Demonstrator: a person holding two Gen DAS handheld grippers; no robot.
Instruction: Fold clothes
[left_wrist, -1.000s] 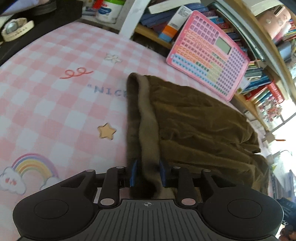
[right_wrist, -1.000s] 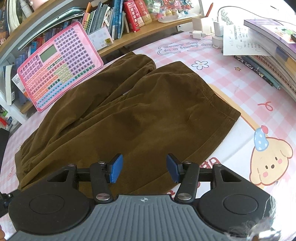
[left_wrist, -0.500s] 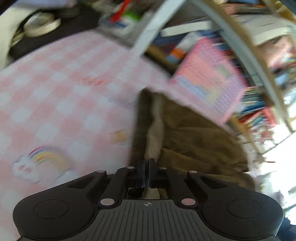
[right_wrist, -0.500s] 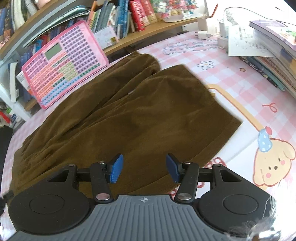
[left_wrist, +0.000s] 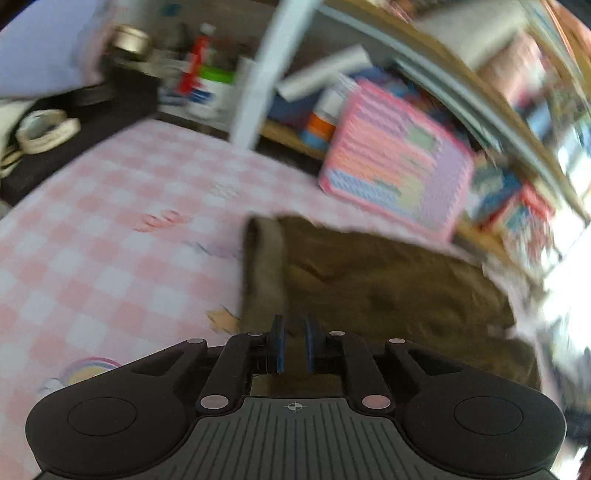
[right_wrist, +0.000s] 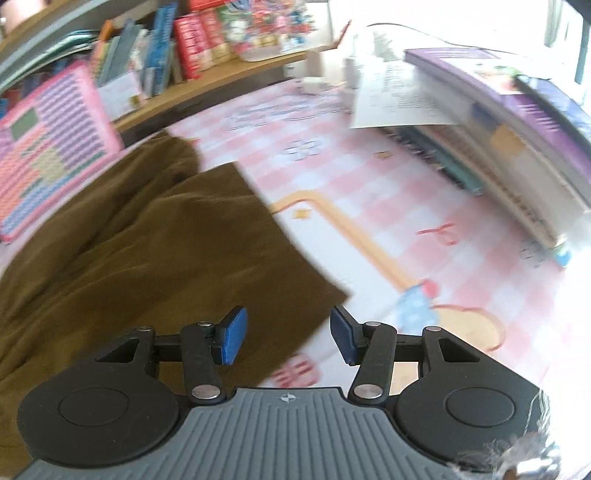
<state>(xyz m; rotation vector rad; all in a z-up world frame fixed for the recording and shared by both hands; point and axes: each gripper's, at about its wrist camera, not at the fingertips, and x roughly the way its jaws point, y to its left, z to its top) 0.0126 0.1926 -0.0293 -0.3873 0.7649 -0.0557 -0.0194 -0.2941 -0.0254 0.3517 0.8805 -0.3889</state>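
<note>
A pair of dark olive-brown corduroy trousers (right_wrist: 147, 258) lies spread on a pink-and-white checked tablecloth (left_wrist: 92, 240) printed with cartoon figures. Both views are blurred by motion.

In the left wrist view, the left gripper (left_wrist: 293, 343) has its blue pads close together with a fold of the trousers' waistband (left_wrist: 264, 273) between them; the narrow gap is opening slightly, yet the pads appear to be pinching the fabric. In the right wrist view, the right gripper (right_wrist: 287, 338) hangs above the hem corner of a trouser leg (right_wrist: 321, 291), its blue pads well apart and nothing between them.

The step in hand looks like securing two ends of the garment before the first fold. The waistband end is held; the leg end is not. The next move likely calls for the right gripper to come down onto the hem edge and close, so both ends can be lifted together and brought over.

Around the cloth, a pink toy keyboard tablet (right_wrist: 48, 155) leans against a wooden bookshelf (right_wrist: 207, 77), which holds a row of upright books. A stack of purple books and papers (right_wrist: 498, 110) sits on the table's far right. No box or basket for finished clothes is visible.
</note>
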